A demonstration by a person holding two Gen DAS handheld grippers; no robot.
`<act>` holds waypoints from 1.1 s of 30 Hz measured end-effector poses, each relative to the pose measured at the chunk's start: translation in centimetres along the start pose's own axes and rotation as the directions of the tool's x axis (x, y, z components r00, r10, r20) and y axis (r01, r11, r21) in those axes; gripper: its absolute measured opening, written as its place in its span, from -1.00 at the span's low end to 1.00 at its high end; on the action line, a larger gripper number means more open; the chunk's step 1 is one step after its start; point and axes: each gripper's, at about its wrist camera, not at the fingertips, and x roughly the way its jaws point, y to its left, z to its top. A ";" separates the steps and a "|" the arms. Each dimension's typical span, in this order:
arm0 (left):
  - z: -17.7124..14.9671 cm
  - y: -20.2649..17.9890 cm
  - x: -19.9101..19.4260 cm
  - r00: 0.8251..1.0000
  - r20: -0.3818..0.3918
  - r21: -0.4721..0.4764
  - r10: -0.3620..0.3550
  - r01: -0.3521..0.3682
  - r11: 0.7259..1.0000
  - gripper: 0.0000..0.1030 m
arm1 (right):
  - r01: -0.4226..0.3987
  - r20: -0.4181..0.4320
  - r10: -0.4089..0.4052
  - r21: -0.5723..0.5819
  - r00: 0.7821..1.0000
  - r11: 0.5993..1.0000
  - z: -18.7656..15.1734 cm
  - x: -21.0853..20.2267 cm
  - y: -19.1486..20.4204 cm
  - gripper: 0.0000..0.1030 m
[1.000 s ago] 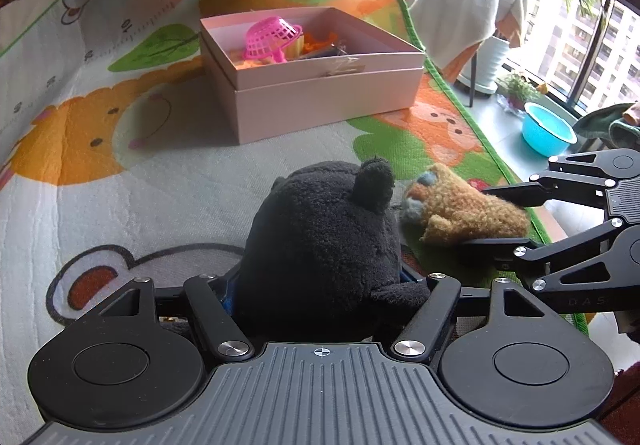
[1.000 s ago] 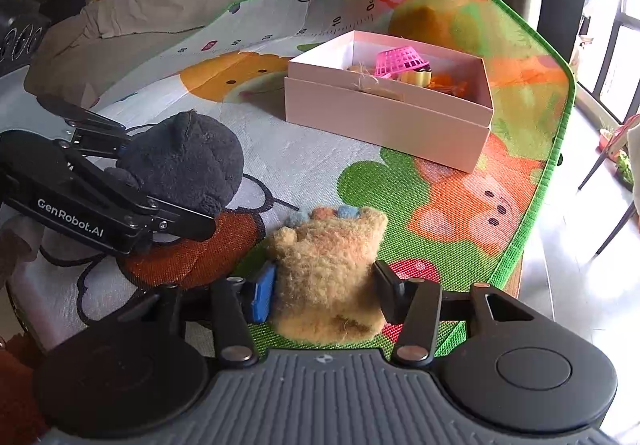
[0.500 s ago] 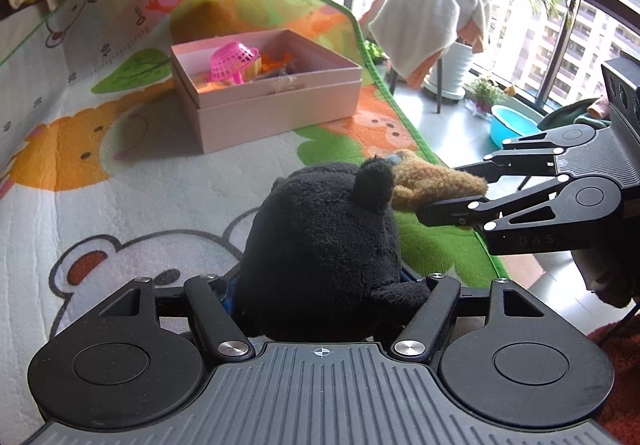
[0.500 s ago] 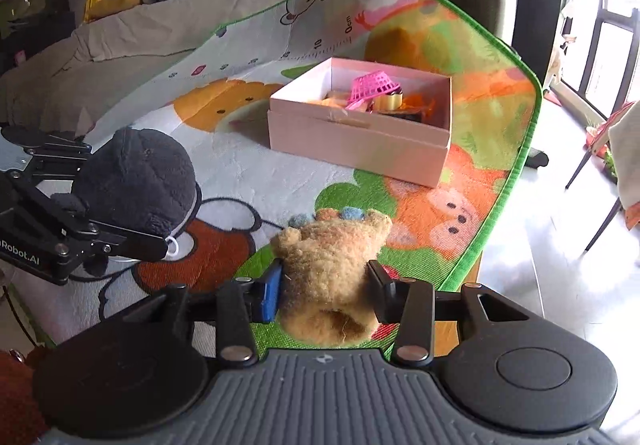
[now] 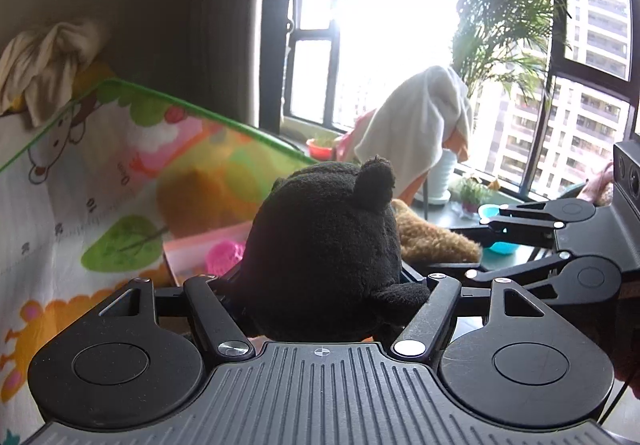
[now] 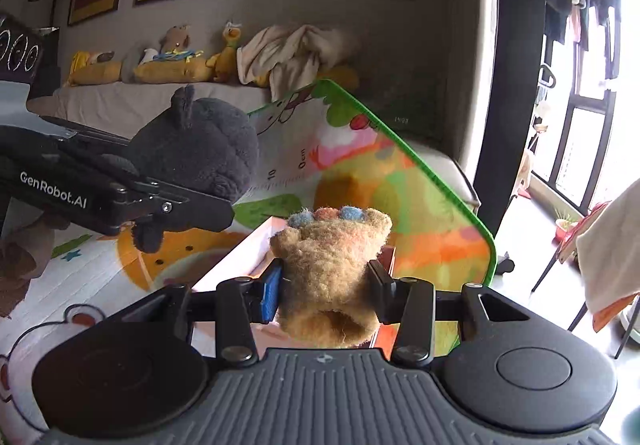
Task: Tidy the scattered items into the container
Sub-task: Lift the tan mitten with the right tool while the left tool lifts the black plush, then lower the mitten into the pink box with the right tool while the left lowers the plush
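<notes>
"GenRobot.AI" in white on left tool (image 6: pixel 188 181) body; "10", "0cm" ruler marks on play mat (image 6: pixel 288 169).

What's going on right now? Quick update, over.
Left claw shut on black plush. Right claw shut on tan paw plush. Pink box ahead, nothing blocking.

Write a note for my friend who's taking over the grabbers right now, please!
Left gripper: shut on the black plush toy, lifted off the play mat.
Right gripper: shut on the tan plush paw, also in the air.
Pink box: on the mat just ahead, already holding a pink basket toy.
Done: both plushies picked up.
Left: carry them over the box and let go of each inside.
</notes>
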 end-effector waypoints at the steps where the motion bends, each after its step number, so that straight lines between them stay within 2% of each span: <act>1: 0.8 0.5 1.1 1.000 0.008 -0.004 -0.006 0.006 1.000 0.46 | 0.010 0.004 -0.010 0.004 1.000 1.000 0.5 1.2 -0.4 -0.15; 5: 3.5 3.0 5.7 1.000 0.013 -0.039 -0.022 0.022 0.999 0.46 | 0.018 -0.009 -0.018 0.036 1.000 0.999 2.4 6.4 -2.2 -0.15; 8: 4.1 5.4 9.2 0.999 -0.014 -0.091 -0.035 0.033 0.995 0.47 | 0.016 -0.017 -0.016 0.040 1.000 0.999 2.4 10.0 -3.1 -0.15; 12: 1.9 8.5 13.7 0.995 -0.099 -0.155 -0.017 0.002 0.988 0.47 | 0.009 -0.102 -0.002 0.070 0.995 0.998 0.7 14.6 -3.7 -0.14; 14: 0.2 9.6 15.5 0.988 -0.156 -0.170 -0.019 -0.008 0.985 0.50 | -0.021 -0.134 0.034 0.092 0.990 0.996 -0.3 15.9 -3.9 0.00; 16: -1.1 10.0 16.3 0.980 -0.193 -0.164 -0.042 0.010 0.986 0.70 | -0.043 -0.142 0.056 0.099 0.988 0.994 -1.1 16.1 -3.8 0.10; 17: -1.6 9.9 16.3 0.978 -0.200 -0.154 -0.053 0.022 0.988 0.74 | -0.051 -0.144 0.064 0.094 0.988 0.994 -1.4 16.1 -3.8 0.14; 19: -2.2 9.8 15.8 0.978 -0.204 -0.130 -0.053 0.027 0.991 0.84 | -0.039 -0.142 0.052 0.089 0.989 0.995 -1.7 15.6 -3.8 0.35; 22: -2.9 10.5 14.3 0.982 -0.186 -0.153 -0.044 0.015 0.988 0.86 | -0.038 -0.141 0.053 0.108 0.989 0.993 -1.8 14.7 -4.3 0.37; 27: -4.7 10.4 10.7 0.989 -0.147 -0.120 0.036 -0.054 0.991 0.90 | -0.028 -0.191 0.071 0.218 0.979 0.976 -2.6 14.1 -6.4 0.40; 30: -6.8 9.5 8.6 0.985 -0.169 -0.100 0.018 -0.035 0.994 0.93 | -0.021 -0.221 0.086 0.282 0.971 0.959 -3.4 14.6 -7.1 0.59; 33: -9.1 8.6 8.6 0.973 -0.231 -0.104 -0.028 0.003 0.995 0.95 | -0.054 -0.258 0.152 0.351 0.954 0.935 -3.9 15.6 -7.0 0.60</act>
